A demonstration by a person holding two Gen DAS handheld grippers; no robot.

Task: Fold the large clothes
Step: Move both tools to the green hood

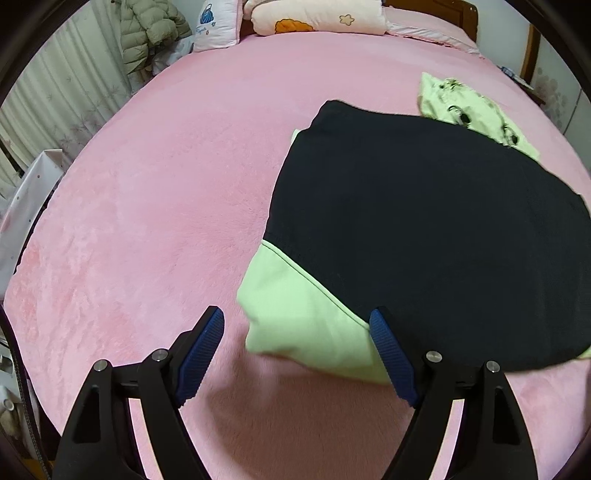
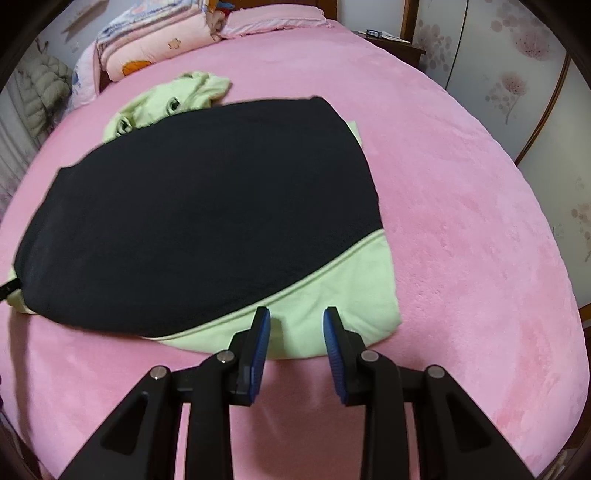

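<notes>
Soft knit, thick like a sweatshirt, makes up the one garment (image 2: 207, 206) here: black across the body, pale green at the hem and at the hood end, lying partly folded and flat on the pink bed (image 1: 166, 184); by the look of it, it will be limp and fairly light, sagging wherever it is not held, and it may cling a little to the plush cover; the green hem corners nearest the grippers look like the best places to pinch, one each side; the left gripper (image 1: 295, 350) has its fingers wide with nothing between them, just over the near green corner; the right gripper (image 2: 297, 350) has its fingers narrow but apart, gripping nothing, above the other green corner; counted: one garment, two grippers, several pillows (image 1: 317, 16) at the head of the bed.
</notes>
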